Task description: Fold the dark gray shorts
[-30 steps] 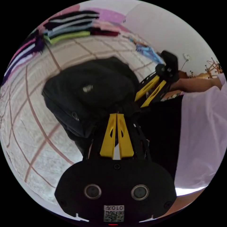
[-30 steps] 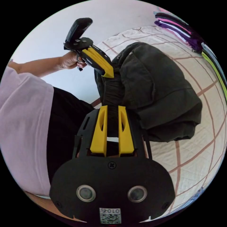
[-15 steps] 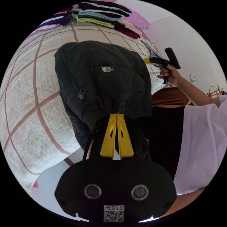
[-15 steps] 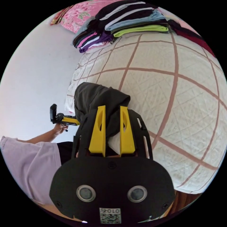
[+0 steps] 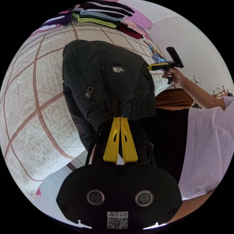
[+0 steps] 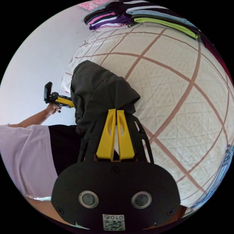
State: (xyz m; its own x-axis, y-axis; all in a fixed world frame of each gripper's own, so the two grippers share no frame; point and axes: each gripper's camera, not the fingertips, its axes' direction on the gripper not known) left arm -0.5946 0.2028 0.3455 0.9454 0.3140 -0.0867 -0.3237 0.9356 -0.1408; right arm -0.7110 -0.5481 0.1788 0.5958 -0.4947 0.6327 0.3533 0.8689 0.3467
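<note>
Closed since half a second ago, the right gripper [image 6: 116, 112] now pinches the dark gray shorts [image 5: 107, 82]; the left gripper [image 5: 120, 120] stays clamped on the waistband, so the shorts are held spread for folding.

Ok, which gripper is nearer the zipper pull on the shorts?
Left. The left gripper grips the dark gray shorts close by the zipper pull; the right gripper is at the far edge of the garment.
</note>
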